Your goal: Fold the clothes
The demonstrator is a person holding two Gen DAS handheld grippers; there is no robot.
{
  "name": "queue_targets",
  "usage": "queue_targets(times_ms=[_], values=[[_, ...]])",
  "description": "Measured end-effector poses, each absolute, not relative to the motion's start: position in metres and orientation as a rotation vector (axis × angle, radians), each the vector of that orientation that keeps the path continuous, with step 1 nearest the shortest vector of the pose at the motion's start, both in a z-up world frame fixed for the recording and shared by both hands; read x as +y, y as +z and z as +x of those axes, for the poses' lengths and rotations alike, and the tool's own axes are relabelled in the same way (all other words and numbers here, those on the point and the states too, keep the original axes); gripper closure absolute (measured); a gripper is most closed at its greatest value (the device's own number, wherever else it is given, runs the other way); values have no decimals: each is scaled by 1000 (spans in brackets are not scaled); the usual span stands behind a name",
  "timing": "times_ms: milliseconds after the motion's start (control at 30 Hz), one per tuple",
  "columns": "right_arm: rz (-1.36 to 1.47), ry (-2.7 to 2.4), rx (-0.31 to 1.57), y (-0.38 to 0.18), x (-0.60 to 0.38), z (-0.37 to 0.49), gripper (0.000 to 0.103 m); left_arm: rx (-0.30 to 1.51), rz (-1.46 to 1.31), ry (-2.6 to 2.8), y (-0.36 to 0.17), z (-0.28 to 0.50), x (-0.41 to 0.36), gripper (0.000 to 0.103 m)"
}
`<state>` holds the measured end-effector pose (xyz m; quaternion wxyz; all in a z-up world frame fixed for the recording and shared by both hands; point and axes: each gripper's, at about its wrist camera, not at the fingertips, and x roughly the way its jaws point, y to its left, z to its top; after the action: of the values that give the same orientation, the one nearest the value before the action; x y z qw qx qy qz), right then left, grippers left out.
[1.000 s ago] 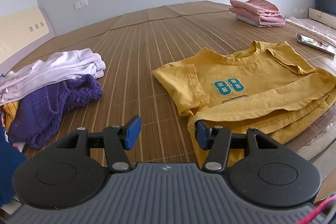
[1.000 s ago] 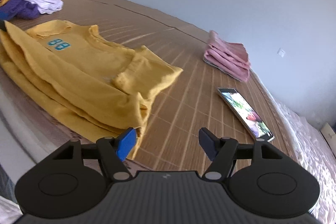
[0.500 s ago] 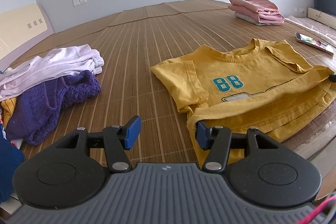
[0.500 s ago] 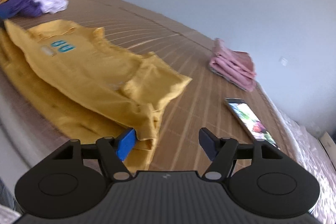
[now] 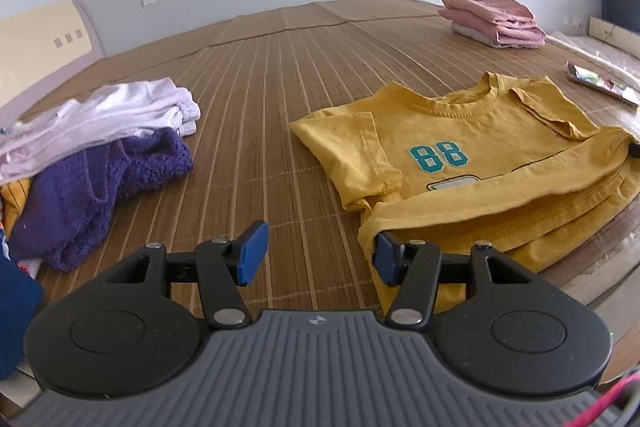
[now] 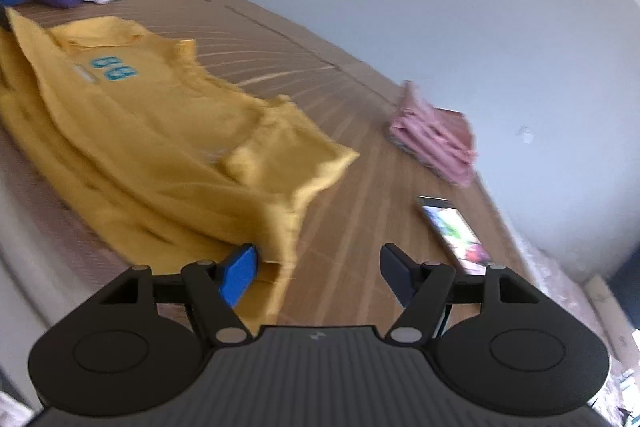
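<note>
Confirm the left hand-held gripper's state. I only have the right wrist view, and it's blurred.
Observer: The left hand-held gripper is open, with nothing between its fingers.
Operator: Near the shirt?
Observer: Its right finger sits at the corner of the shirt, by the folded-up hem. I can't tell if they touch.
Operator: Is the pink stack all pink?
Observer: No. A grey piece lies at the bottom of the pink stack.
</note>
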<state>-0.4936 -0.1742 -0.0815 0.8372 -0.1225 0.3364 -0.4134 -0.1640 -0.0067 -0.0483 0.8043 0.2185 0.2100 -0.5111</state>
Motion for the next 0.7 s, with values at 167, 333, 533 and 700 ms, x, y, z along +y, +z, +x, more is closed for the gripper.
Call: queue_targets(times_ms=[167, 333, 533, 700], values=[[-216, -842, 668, -77, -178, -498, 35, 446, 499, -1112, -52, -170, -12, 41], [-193, -768, 620, -77, -173, -484, 37, 429, 513, -1103, -52, -172, -13, 41], [-143, -771, 619, -73, -183, -485, 46, 437, 497, -1102, -51, -168, -8, 41], [-45, -654, 638, -69, -179, -498, 53, 439, 512, -1106, -54, -170, -12, 41]])
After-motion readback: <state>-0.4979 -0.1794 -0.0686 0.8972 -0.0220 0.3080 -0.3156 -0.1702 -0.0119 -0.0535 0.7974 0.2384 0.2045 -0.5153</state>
